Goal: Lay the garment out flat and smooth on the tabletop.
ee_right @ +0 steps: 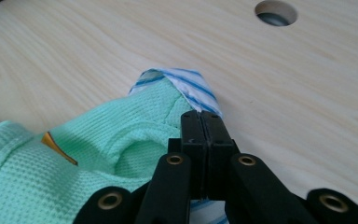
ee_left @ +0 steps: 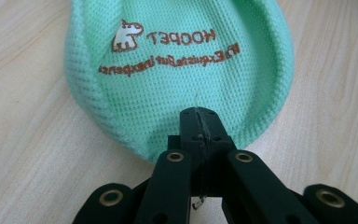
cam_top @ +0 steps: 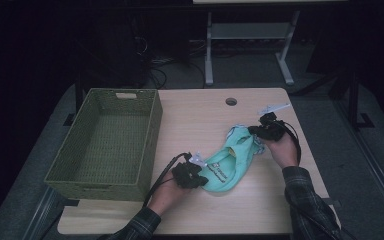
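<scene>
Garment (cam_top: 227, 162) is pinched at opposite ends by our left gripper (ee_left: 200, 122) and right gripper (ee_right: 200, 122); we should keep both clenched, drawing evenly apart to flatten it.

My left gripper (cam_top: 196, 175) low near me, jaws clamped shut; my right gripper (cam_top: 260, 132) farther out, jaws pinched shut too, forearms angled inward.

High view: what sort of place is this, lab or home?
Probably a lab or workshop: a plain wooden table with a cable hole, loose cables on the floor behind, and a metal-framed bench further back.
</scene>
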`<state>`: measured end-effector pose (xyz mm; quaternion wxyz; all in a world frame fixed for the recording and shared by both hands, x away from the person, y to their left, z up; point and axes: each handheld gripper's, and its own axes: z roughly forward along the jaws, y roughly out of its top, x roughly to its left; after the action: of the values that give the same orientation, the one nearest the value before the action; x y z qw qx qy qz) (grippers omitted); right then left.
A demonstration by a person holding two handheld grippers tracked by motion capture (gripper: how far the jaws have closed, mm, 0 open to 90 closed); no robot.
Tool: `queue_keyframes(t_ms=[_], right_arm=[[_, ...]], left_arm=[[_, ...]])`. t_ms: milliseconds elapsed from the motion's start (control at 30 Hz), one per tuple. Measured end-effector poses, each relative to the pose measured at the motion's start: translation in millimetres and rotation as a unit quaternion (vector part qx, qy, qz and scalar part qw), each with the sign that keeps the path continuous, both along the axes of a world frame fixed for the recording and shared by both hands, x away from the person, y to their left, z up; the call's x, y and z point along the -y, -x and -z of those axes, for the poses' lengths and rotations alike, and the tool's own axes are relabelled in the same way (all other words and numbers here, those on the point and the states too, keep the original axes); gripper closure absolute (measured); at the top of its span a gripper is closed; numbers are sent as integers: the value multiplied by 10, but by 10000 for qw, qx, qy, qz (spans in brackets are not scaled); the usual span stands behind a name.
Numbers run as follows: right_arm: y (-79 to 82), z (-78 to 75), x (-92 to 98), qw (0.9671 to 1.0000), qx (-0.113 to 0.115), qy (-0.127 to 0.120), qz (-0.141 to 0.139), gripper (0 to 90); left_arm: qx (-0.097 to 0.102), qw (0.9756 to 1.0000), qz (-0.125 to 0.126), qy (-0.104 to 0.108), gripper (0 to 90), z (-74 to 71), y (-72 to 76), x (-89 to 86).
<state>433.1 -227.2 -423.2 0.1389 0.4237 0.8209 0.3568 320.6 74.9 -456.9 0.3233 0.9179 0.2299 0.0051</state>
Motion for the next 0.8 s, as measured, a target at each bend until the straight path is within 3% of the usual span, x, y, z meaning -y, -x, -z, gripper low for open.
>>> queue_keyframes(t_ms=[133, 167, 267, 467, 533, 667, 800], right_arm=[[2, 1, -19, 9995, -51, -287, -149, 809], [-3, -11, -32, 9992, -39, -328, -222, 789], [-30, -46, -116, 9986, -4, -366, -373, 765], [-180, -34, -299, 9988, 7, -202, -449, 739], [-228, -17, -338, 9987, -37, -171, -475, 739], [-277, 95, -442, 9984, -164, 120, -534, 728], [-286, 225, -480, 9983, -241, 211, -487, 715]], left_arm=[[-8, 10000, -29, 24, 895, 2, 3, 3], [15, 10000, 43, -57, 895, -4, -6, -5], [6, 10000, 9, -18, 895, -1, -2, -2], [-6, 9999, 76, -112, 895, -12, -8, -10], [-17, 10000, 26, -29, 895, -2, -4, -5], [-16, 10000, 46, -34, 895, -4, -4, -6], [-31, 10000, 30, -11, 895, -1, 0, -1]])
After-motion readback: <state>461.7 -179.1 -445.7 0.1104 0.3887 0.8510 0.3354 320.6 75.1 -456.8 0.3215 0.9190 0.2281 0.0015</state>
